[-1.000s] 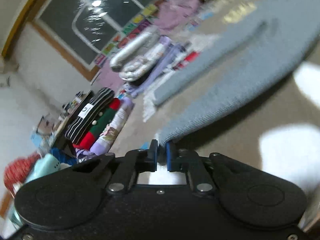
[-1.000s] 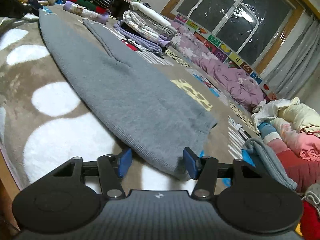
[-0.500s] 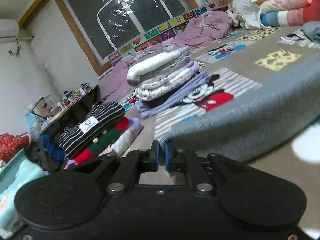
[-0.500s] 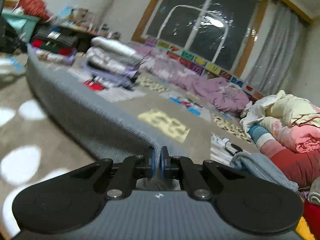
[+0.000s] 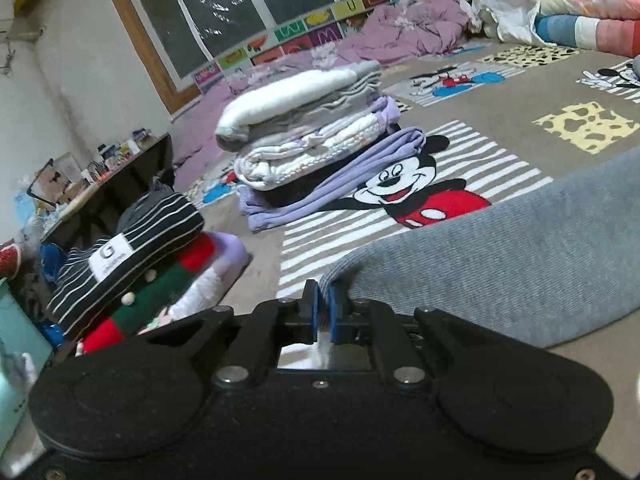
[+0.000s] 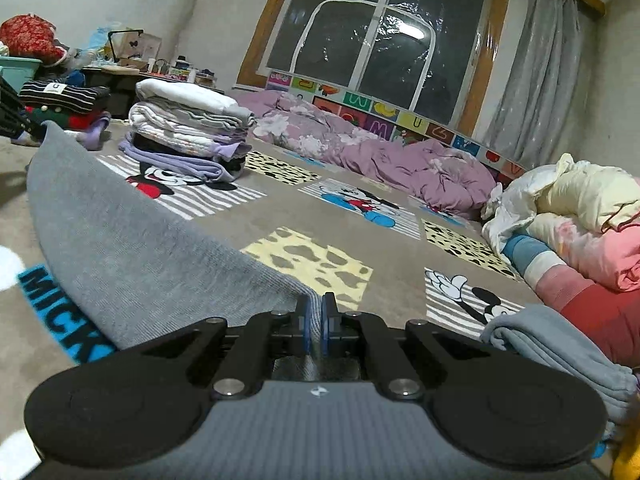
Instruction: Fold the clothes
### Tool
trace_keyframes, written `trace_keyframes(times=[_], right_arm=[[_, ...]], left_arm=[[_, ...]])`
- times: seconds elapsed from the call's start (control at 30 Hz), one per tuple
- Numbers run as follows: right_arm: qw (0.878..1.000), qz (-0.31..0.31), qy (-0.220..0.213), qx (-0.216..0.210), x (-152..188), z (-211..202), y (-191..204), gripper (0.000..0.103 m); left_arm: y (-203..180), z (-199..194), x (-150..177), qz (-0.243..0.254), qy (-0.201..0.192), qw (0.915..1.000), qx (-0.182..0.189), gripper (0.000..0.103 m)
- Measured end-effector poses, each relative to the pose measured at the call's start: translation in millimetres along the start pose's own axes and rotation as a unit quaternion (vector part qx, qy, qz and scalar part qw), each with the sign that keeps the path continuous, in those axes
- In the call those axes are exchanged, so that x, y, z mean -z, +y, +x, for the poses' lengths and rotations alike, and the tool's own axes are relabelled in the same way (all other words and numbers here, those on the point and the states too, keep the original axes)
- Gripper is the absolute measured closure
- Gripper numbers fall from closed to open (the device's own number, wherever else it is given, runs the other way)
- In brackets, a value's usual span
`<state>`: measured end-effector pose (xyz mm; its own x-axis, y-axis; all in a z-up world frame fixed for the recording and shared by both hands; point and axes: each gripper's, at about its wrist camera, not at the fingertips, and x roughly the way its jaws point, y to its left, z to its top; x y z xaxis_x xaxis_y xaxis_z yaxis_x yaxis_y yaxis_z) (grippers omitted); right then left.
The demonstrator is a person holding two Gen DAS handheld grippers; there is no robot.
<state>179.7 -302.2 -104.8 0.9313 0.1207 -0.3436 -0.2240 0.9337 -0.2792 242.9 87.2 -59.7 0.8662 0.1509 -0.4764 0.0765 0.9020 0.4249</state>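
Here the grey knit garment [image 6: 132, 248] sags limp across the frame's lower left, over the carpet [image 6: 288, 216]. The left gripper [image 5: 323, 309] and right gripper [image 6: 314, 320] each pinch a corner; soft and light, it is best held at its edges.
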Motion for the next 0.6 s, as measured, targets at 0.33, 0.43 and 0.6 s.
trace_keyframes(times=[0.33, 0.43, 0.6], right_arm=[[1.000, 0.014, 0.006, 0.001, -1, 32, -10, 0.097], [1.000, 0.018, 0.015, -0.002, 3, 38, -8, 0.097], [0.999, 0.029, 0.026, -0.002, 6, 48, -9, 0.097]], left_arm=[[2, 40, -16, -0.014, 0.034, 0.9988, 0.034, 0.099], [3, 50, -15, -0.023, 0.040, 0.9981, 0.041, 0.099], [3, 62, -8, -0.028, 0.056, 0.9967, 0.051, 0.099]])
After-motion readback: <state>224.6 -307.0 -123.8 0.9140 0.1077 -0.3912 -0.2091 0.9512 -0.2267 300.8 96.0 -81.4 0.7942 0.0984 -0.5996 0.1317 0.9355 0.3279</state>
